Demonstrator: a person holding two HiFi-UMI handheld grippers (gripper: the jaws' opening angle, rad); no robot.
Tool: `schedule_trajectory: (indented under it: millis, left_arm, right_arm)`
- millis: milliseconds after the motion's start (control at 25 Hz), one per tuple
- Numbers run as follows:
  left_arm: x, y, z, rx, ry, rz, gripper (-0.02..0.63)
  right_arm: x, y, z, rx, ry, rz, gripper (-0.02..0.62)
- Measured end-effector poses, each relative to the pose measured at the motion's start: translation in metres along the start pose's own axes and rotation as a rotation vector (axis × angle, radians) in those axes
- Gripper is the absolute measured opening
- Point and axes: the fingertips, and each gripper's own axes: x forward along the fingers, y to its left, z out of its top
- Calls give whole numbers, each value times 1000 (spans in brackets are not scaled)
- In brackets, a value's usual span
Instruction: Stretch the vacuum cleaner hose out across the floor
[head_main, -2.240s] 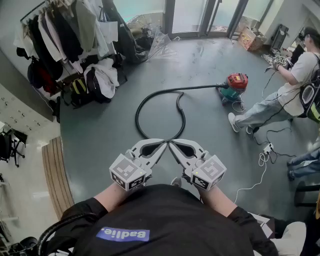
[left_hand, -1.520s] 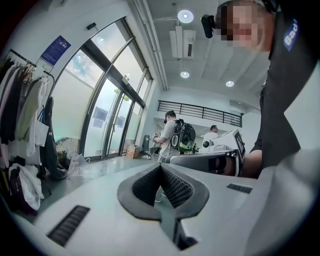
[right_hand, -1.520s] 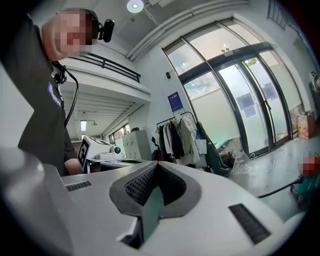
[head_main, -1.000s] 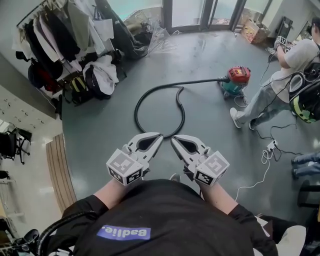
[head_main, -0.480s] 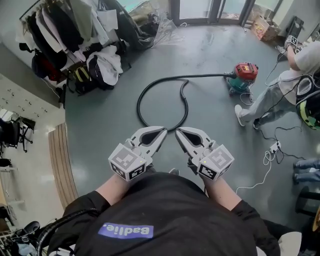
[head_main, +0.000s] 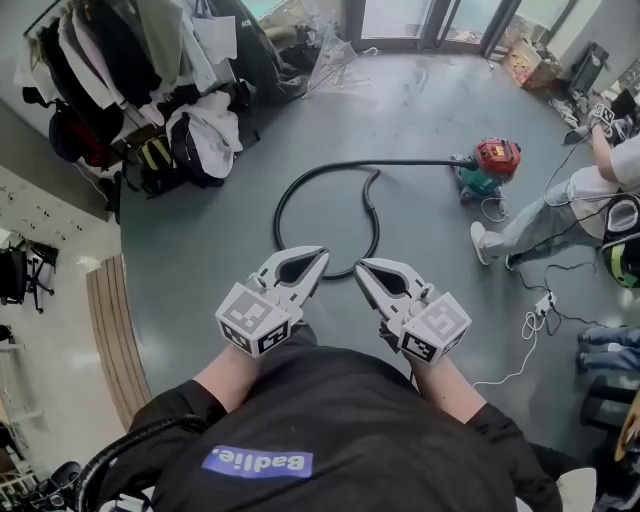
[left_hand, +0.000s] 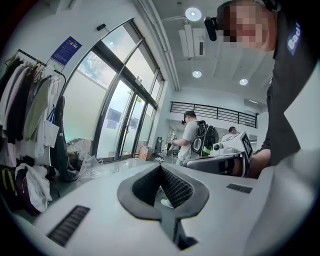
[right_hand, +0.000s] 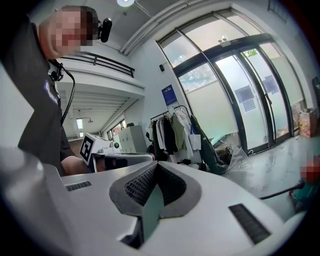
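Observation:
The black vacuum hose (head_main: 400, 161) lies on the grey floor in a wide loop and runs right to the red and teal vacuum cleaner (head_main: 492, 165). Its free end curls inside the loop. My left gripper (head_main: 322, 255) and right gripper (head_main: 360, 268) are held side by side in front of my chest, tips just short of the loop's near bend in the head view. Both are shut with nothing between the jaws. The left gripper's (left_hand: 161, 167) pads meet in its own view, as do the right gripper's (right_hand: 156, 165). A stretch of hose (right_hand: 280, 192) shows low at the right.
A clothes rack (head_main: 110, 60) and a pile of bags (head_main: 195, 140) stand at the back left. A person (head_main: 560, 210) is beside the vacuum at the right, with a white cable and power strip (head_main: 530, 310) on the floor. Glass doors (head_main: 400, 20) close the far side.
Both grippers have advanced together toward the hose loop and stayed shut. The loop's near bend now lies just past their tips. The person at the right has shifted further right.

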Motion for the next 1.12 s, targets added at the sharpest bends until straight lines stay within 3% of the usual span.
schedule_trajectory:
  millis: [320, 520, 760, 1120]
  left_arm:
    - [-14, 134, 15, -38, 9, -7, -3]
    - [-25, 196, 19, -59, 13, 0, -4]
    - [-24, 230, 18, -85, 1, 45, -3]
    - [16, 252, 6, -84, 51, 165, -4]
  right_arm:
    - [122, -21, 26, -3, 37, -2, -2]
    - [181, -24, 39, -12, 60, 20, -2]
    - [209, -36, 41, -18, 83, 60, -2]
    - [218, -98, 42, 16, 60, 175, -2]
